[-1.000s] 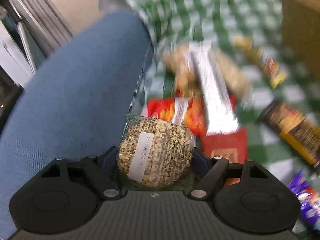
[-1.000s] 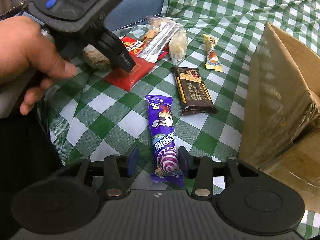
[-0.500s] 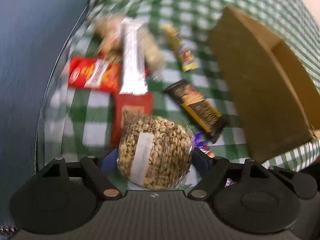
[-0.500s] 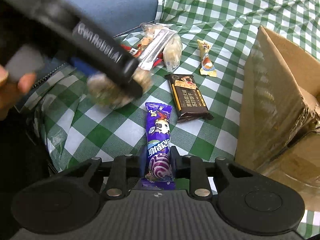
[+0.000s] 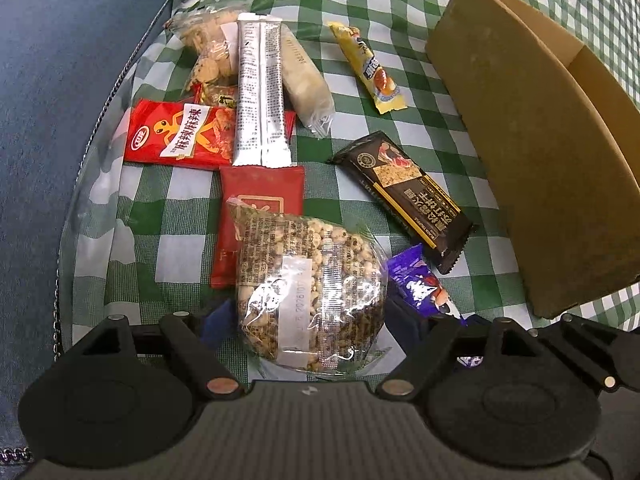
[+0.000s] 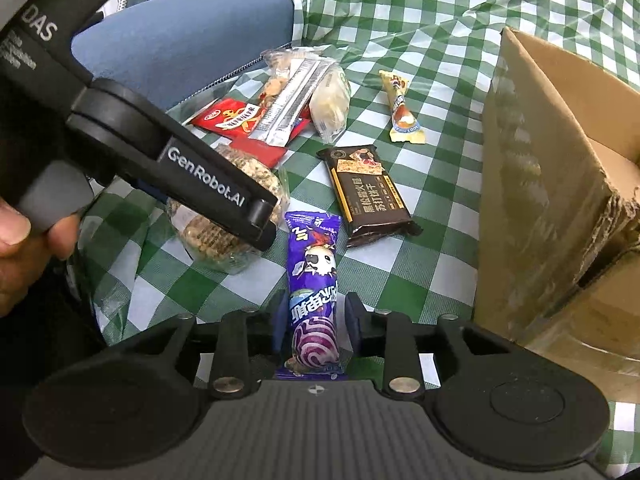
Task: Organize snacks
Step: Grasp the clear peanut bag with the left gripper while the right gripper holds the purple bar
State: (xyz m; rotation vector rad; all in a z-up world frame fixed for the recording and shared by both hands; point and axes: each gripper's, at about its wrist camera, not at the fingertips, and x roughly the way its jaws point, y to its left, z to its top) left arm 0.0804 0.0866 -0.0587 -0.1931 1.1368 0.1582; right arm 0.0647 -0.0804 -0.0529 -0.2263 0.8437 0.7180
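Observation:
My left gripper is shut on a round clear bag of puffed grain, held just above the checked cloth; the right wrist view shows the same bag under the left gripper's finger. A purple snack packet lies lengthwise between the pads of my right gripper. Those pads touch both its sides and the jaws are opening slightly. The packet's top end shows in the left wrist view. An open cardboard box stands to the right.
On the green checked cloth lie a black biscuit bar, a yellow packet, red packets, silver sachets and clear bags. A blue seat borders the table's left. A hand holds the left gripper.
The left gripper has swung with the grain bag from over the blue seat to over the cloth, beside the purple packet. The right jaws have closed in on the purple packet.

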